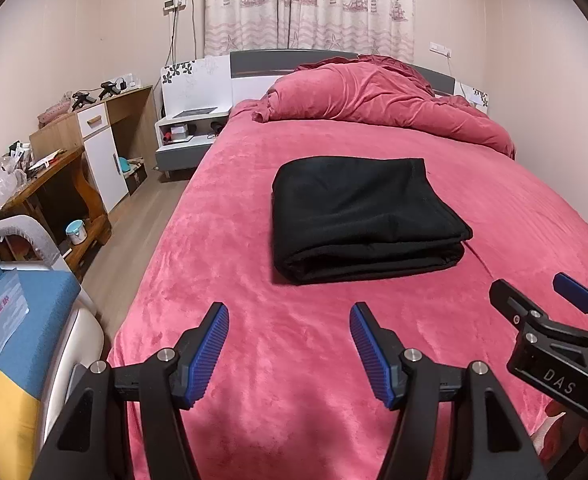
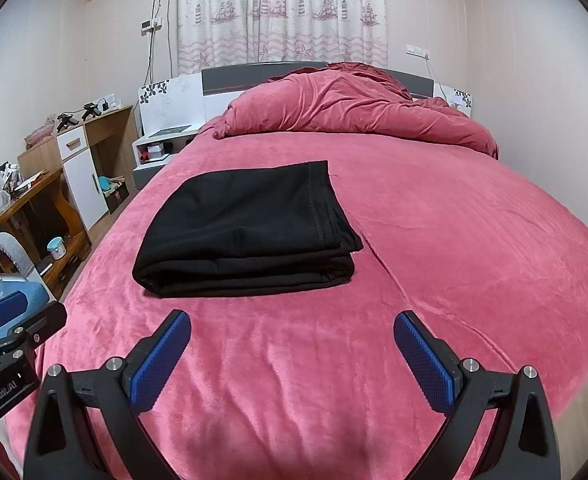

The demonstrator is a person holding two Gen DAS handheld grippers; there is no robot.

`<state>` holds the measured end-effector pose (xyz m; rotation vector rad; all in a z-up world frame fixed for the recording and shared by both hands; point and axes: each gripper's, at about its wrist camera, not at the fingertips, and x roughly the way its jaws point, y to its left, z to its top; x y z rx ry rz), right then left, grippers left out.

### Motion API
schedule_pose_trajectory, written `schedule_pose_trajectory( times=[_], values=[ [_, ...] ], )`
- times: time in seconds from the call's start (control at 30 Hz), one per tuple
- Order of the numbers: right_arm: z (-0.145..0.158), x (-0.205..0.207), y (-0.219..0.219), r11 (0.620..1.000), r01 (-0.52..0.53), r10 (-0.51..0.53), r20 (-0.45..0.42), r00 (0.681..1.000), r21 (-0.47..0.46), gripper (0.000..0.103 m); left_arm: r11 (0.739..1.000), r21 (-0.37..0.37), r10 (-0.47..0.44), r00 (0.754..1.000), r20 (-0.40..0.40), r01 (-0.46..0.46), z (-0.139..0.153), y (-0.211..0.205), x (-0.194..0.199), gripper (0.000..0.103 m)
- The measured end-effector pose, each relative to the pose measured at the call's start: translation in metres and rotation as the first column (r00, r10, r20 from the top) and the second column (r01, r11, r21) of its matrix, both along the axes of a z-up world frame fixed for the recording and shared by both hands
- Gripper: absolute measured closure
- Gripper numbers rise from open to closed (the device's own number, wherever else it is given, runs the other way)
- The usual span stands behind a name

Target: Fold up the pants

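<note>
Black fabric pants [image 1: 358, 216]: folded into compact rectangle on pink plush bedspread [image 1: 294, 360]; nothing apparently left. Left gripper [image 1: 289, 354], right gripper [image 2: 291, 360]: wide, empty.

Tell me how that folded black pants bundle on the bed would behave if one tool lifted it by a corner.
The black pants are soft cloth in stacked layers, so they would probably sag and start unfolding rather than lift as a slab. They look light for their bulk. Pushed across the plush pink blanket, the bottom layer would likely drag and bunch, not slide.
</note>
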<state>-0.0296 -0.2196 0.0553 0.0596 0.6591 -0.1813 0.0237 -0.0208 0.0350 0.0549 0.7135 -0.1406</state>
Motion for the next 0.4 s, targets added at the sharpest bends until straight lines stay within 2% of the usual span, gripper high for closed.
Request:
schedule_pose_trajectory(
  times=[0.23, 0.4],
  values=[
    [-0.0002, 0.0006, -0.0004, 1.000, 0.000, 0.000, -0.001, 1.000, 0.003, 0.001, 1.000, -0.008, 0.000, 1.000, -0.005, 0.000, 0.0005, 0.0013, 0.0014, 0.039],
    [-0.0016, 0.0002, 0.0004, 1.000, 0.002, -0.002, -0.005, 1.000, 0.007, 0.001, 1.000, 0.015, 0.003, 1.000, 0.016, -0.003, -0.0002, -0.0013, 0.0002, 0.039]
  ],
)
